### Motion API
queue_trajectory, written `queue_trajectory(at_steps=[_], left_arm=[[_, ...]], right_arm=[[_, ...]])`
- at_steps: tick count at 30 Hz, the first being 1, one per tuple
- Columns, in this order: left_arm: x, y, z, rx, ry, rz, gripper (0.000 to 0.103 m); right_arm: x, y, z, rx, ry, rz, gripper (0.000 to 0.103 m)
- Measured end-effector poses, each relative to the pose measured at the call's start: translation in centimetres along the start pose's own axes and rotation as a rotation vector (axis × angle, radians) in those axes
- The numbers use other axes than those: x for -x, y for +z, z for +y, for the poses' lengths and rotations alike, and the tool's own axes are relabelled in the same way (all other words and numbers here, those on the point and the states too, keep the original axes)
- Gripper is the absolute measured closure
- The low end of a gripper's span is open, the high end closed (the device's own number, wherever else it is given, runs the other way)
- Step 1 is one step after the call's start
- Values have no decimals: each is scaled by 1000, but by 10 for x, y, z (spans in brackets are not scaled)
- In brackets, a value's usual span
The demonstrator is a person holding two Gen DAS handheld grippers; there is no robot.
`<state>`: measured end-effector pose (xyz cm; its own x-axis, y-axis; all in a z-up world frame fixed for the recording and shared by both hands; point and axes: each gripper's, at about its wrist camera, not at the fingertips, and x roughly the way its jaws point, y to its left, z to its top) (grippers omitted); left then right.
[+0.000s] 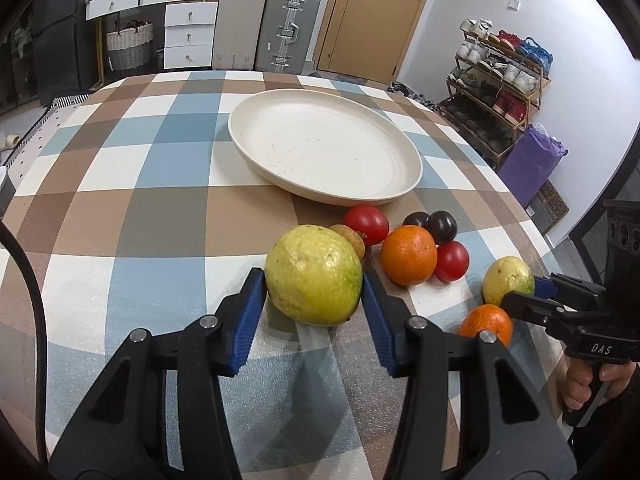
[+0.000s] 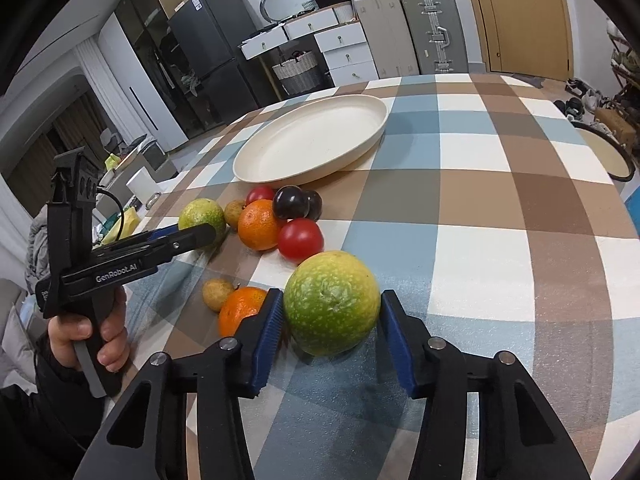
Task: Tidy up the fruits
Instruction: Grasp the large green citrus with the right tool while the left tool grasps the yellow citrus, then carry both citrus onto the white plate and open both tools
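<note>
My left gripper [image 1: 314, 286] has its blue pads against both sides of a yellow-green guava [image 1: 314, 274] that rests on the checked tablecloth. My right gripper [image 2: 332, 316] brackets a second green guava [image 2: 332, 302], the left pad touching it and a small gap at the right pad. Between them lie an orange [image 1: 408, 256], two red tomatoes [image 1: 366, 222], two dark plums [image 1: 442, 226], a small brownish fruit [image 2: 234, 212], another orange [image 2: 240, 308] and another small fruit [image 2: 216, 294]. A cream plate [image 1: 256, 120] stands empty behind the fruit.
The table [image 1: 160, 208] has a blue, brown and white checked cloth. Its right edge drops toward a shoe rack [image 1: 500, 76] and a purple bag [image 1: 532, 160]. Suitcases [image 1: 264, 20], drawers and a door stand beyond the far edge.
</note>
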<state>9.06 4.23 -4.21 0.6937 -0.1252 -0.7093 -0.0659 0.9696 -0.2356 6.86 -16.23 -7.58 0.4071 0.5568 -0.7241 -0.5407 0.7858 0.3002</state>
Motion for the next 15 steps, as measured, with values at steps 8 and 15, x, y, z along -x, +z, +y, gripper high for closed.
queue_trajectory(at_steps=[8, 15], left_arm=[[20, 4, 1, 0, -18, -80, 57], [32, 13, 1, -6, -9, -120, 57]], right_arm=[[5, 3, 1, 18, -16, -28, 54], [11, 25, 9, 68, -26, -84, 54]])
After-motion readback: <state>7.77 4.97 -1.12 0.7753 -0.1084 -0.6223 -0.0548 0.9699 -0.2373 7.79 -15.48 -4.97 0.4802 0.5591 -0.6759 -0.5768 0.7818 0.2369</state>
